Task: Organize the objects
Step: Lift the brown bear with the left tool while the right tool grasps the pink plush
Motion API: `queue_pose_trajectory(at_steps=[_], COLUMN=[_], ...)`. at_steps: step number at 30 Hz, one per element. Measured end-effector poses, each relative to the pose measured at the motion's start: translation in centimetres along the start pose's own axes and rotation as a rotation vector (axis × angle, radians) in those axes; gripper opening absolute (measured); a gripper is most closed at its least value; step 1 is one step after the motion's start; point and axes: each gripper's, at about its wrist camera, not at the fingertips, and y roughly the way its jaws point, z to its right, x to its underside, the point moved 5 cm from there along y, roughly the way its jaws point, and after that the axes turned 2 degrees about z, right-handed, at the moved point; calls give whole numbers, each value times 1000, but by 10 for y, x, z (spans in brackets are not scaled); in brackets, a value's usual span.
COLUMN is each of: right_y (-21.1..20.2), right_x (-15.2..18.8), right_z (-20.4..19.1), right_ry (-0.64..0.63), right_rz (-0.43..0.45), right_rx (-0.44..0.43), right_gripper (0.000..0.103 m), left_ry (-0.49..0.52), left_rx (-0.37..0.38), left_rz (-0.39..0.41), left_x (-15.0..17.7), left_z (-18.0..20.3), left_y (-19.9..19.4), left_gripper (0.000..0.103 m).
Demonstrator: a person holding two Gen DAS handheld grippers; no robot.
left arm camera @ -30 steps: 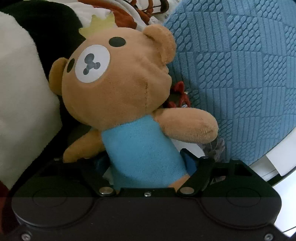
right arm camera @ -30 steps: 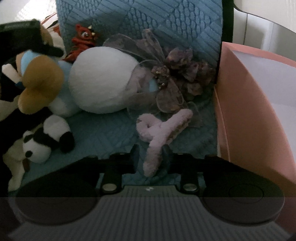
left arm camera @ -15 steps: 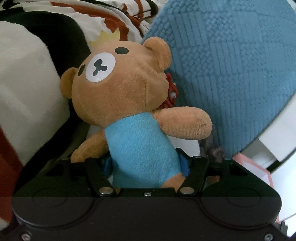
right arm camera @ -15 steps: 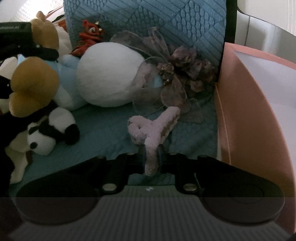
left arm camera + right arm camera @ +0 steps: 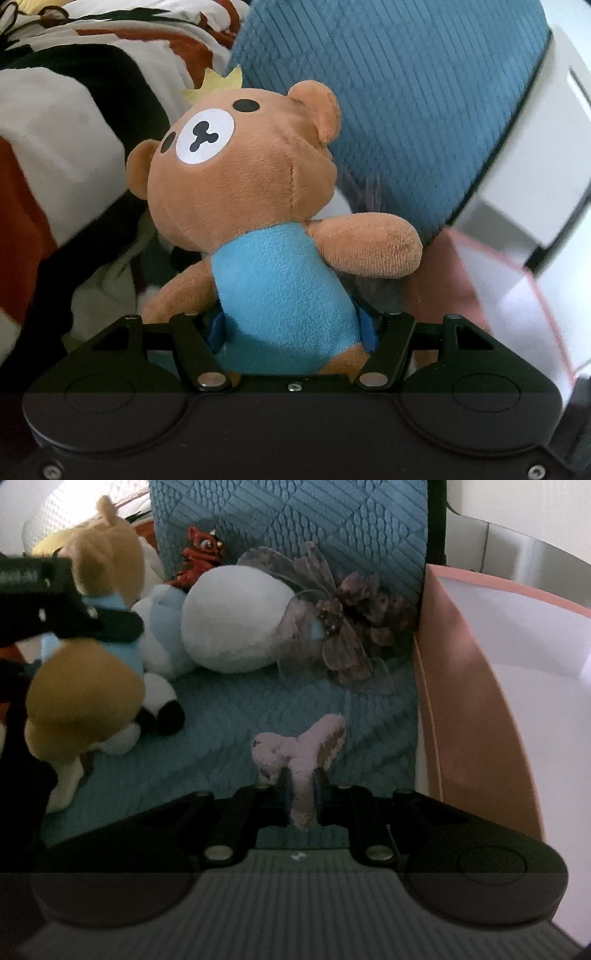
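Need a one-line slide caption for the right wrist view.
Right tool shut on a small lilac plush above the blue quilted cushion, pink box alongside.

Left wrist view bright, evenly lit, motion-blurred at right edge; right wrist view dim, bluish, softly focused; fisheye curvature at borders; lower bands darkened.

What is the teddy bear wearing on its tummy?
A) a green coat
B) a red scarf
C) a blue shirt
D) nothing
C: the teddy bear has a blue shirt over its body, right where the left gripper squeezes it.
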Motion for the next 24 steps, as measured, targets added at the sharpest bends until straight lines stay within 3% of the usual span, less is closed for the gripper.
queue_pose_trajectory(at_steps=[8,12,19,24], right_y=[-24,-33,-52,-63], right_x=[14,31,58,70], right_z=[3,4,4,8], right_ry=[-20,-33,-28,-8], right_rz=[10,-19,-78,-103], right_rx=[3,14,2,-13], right_gripper=[15,14,14,14], left_ry=[72,101,151,132], left_rx=[7,-2,-17,-46], left_rz=[-80,-120,-189,-250], left_x=[34,36,67,85], left_z=[7,13,23,18], left_y=[-6,-2,-9,-10], left_gripper=[62,62,62,63])
